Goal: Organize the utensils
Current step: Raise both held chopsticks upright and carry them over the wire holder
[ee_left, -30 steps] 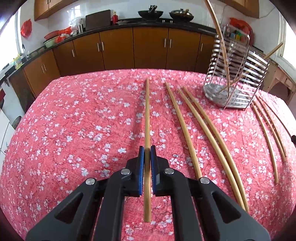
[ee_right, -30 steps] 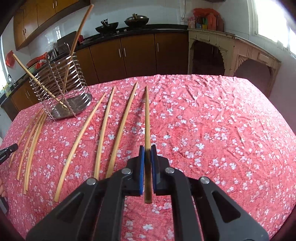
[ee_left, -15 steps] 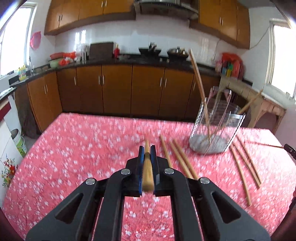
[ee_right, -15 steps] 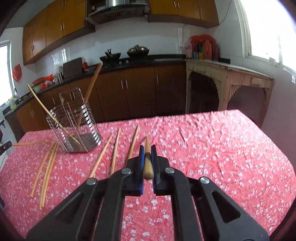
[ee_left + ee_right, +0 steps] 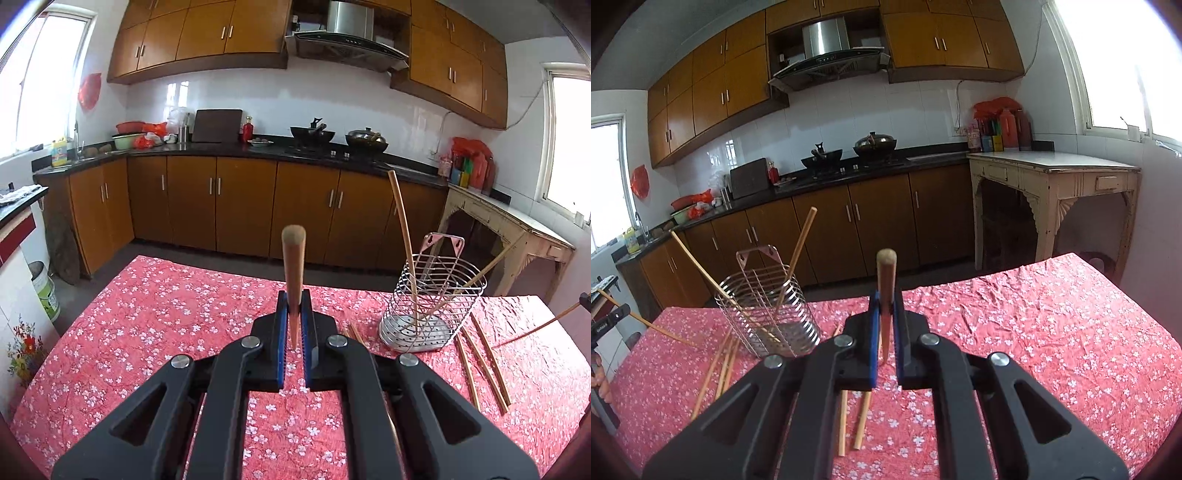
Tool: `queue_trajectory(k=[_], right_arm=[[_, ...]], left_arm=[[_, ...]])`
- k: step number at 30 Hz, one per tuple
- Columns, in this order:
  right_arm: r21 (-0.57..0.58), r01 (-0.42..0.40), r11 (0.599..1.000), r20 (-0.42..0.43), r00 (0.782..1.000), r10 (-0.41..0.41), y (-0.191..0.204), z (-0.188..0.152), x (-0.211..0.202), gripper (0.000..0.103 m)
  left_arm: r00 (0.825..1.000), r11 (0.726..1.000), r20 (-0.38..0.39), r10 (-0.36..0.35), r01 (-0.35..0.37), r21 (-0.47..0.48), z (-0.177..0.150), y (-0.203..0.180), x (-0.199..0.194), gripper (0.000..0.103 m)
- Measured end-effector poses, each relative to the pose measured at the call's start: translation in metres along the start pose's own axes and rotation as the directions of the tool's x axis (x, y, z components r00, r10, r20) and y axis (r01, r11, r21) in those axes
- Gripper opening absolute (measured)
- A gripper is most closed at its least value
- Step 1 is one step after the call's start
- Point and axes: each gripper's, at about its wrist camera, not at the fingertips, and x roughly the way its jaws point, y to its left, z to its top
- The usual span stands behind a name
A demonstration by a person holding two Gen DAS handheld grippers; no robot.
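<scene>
Above the floral-clothed surface (image 5: 147, 314), each gripper is clamped on one bamboo chopstick: the left gripper (image 5: 294, 325) on its chopstick (image 5: 293, 266), the right gripper (image 5: 885, 328) on the other chopstick (image 5: 886, 288). Both sticks look light, stiff and smooth, so a pinch near one end could let them pivot. From the left wrist, the wire holder (image 5: 432, 299) stands at two o'clock, loose sticks beside it.

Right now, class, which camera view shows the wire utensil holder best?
The left wrist view: the wire utensil holder stands unobstructed, its perforated base visible. In the right wrist view, the right claw's arm covers the holder's lower corner.
</scene>
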Motion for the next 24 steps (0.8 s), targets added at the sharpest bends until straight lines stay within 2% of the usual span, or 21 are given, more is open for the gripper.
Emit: queue_trajectory(k=[8,13,18,24], right_arm=[[0.015,-0.048,0.999,0.04,0.998,0.047,0.006,0.029,-0.015,0.008],[0.046,-0.126,0.991,0.064,0.99,0.122,0.011,0.055,-0.026,0.008],[0.085,-0.243,0.966,0.116,0.966,0.233,0.024,0.086,-0.038,0.008],[0.049,-0.283,0.958,0.164,0.948,0.272,0.056,0.11,-0.031,0.008]], left_arm=[[1.0,1.0,0.028,0.011,-0.01,-0.012,0.011,0.001,-0.005,0.007],[0.998,1.0,0.061,-0.009,0.01,-0.021,0.025,-0.003,-0.013,0.007],[0.987,0.995,0.138,-0.079,0.086,-0.048,0.062,-0.021,-0.031,0.007],[0.956,0.977,0.233,-0.177,0.199,-0.073,0.101,-0.056,-0.047,0.007]])
